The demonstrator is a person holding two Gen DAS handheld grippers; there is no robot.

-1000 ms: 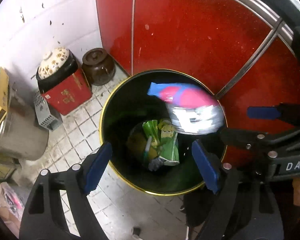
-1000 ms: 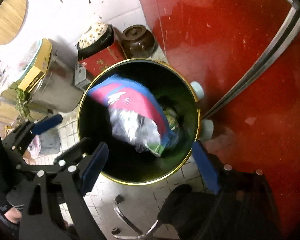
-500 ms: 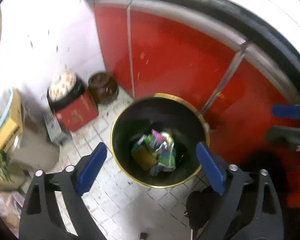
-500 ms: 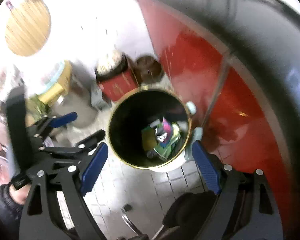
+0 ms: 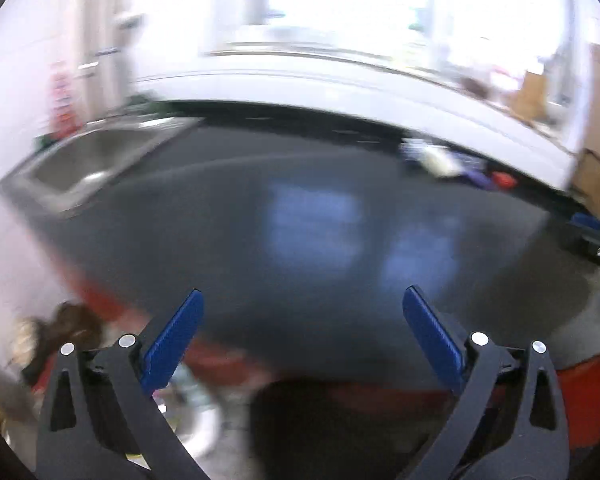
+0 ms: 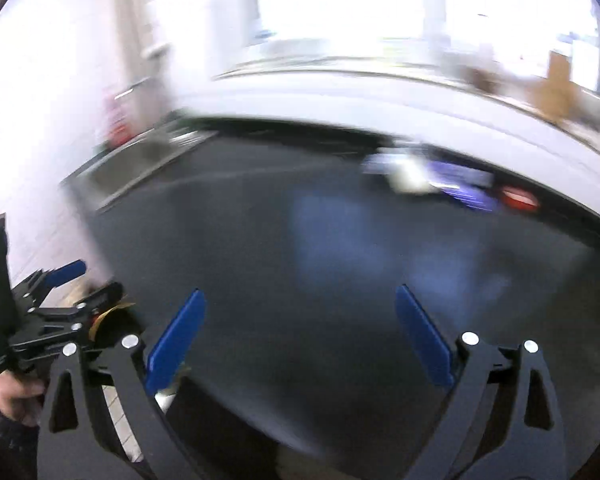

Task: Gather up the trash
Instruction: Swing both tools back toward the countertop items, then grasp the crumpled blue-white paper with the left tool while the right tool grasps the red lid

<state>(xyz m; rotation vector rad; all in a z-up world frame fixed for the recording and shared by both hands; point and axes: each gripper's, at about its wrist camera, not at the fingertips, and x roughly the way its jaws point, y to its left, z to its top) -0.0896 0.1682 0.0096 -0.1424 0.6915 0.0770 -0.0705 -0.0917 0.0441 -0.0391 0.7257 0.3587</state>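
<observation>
Both views are blurred by motion. My left gripper (image 5: 302,332) is open and empty above a dark countertop (image 5: 300,208). My right gripper (image 6: 298,330) is open and empty over the same countertop (image 6: 260,232). A blurred cluster of wrappers, white, purple and red, lies at the counter's far right edge (image 5: 456,164), also in the right wrist view (image 6: 440,180). The left gripper shows at the left of the right wrist view (image 6: 64,292). The trash bin is out of sight in both views.
A steel sink (image 5: 92,160) is set into the counter's far left (image 6: 140,160). A white wall and bright window run behind. Cardboard boxes (image 5: 596,152) stand at the right. Red cabinet fronts and floor jars (image 5: 60,332) show below the counter edge.
The blue-pink bag dropped from the right gripper into the bin. Both grippers then swung up from the bin to face the countertop, staying open.
</observation>
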